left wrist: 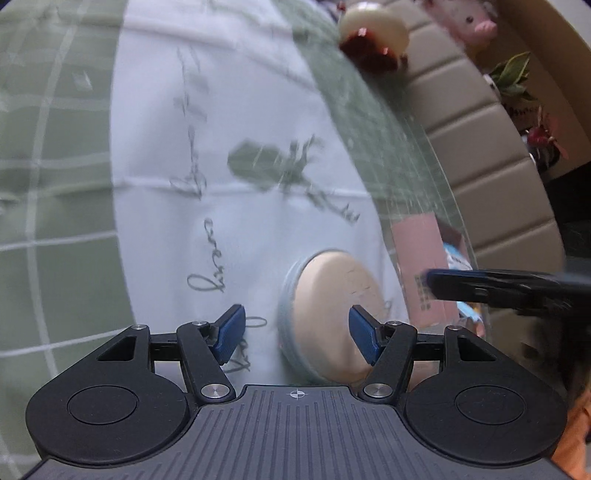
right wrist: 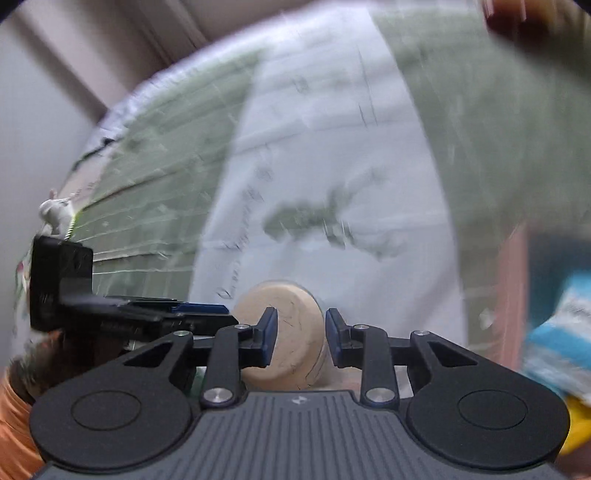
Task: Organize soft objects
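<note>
Two blue-padded fingers of the left gripper (left wrist: 296,334) stand spread wide in the left wrist view, holding nothing, above a green and white tablecloth (left wrist: 166,147) printed with script. A round beige puff (left wrist: 332,317) in a pale rim lies on the white panel of the cloth, near the table's right edge, just beyond the right finger and partly behind it. Past that edge lies a pink box (left wrist: 421,258), and the right gripper (left wrist: 432,282) reaches in from the right, side-on. At the table's far right corner sits a cream and dark red plush toy (left wrist: 373,33); a pink plush pig (left wrist: 469,22) rests beyond a beige padded seat back (left wrist: 480,129). In the blurred right wrist view, the right gripper's fingers are parted, empty, with the puff (right wrist: 284,332) lying between and just beyond them, apparently not touching. The left gripper (right wrist: 199,308) comes in from the left beside the puff.
</note>
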The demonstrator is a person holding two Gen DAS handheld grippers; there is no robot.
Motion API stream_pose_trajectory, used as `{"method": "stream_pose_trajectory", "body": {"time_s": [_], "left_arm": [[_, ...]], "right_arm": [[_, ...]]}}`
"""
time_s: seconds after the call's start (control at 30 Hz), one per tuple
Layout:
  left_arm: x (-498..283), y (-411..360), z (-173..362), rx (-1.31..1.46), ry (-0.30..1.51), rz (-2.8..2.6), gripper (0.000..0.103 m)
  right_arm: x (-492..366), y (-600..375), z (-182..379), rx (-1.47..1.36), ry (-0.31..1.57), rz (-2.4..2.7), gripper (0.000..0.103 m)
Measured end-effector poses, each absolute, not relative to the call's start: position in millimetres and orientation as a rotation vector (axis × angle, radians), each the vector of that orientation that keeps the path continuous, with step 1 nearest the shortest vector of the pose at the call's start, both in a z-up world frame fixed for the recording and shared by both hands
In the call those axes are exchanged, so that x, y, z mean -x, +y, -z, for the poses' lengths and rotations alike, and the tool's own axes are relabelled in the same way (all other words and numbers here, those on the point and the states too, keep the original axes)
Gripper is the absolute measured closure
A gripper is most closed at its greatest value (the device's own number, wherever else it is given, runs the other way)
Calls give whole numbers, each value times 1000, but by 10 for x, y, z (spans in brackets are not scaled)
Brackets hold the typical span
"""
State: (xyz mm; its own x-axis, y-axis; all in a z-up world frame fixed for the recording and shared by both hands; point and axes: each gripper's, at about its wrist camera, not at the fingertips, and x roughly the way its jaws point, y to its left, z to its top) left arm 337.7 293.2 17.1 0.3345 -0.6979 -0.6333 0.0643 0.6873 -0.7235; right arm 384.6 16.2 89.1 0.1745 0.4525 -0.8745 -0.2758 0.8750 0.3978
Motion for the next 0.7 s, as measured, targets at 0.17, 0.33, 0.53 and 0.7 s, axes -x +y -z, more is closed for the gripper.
{"method": "stream_pose_trajectory", "body": {"time_s": [0.17,0.33,0.53,0.7], "left_arm": [[-3571,2945,9,800,1116,689,36],[-3689,2725,-26,748,1131,777,29],[-3706,2556,-119,668,1166,748,48],[-3622,2572,-267,738,1135,668,61]], "right_arm": [[-4019,204,-567,-197,1395,-492,80],[-4071,215,-560,-222,1391,-518,80],[-4028,85,-840,-154,1225,-462,80],[-3223,-22,-1498,132,826,-482,79]]}}
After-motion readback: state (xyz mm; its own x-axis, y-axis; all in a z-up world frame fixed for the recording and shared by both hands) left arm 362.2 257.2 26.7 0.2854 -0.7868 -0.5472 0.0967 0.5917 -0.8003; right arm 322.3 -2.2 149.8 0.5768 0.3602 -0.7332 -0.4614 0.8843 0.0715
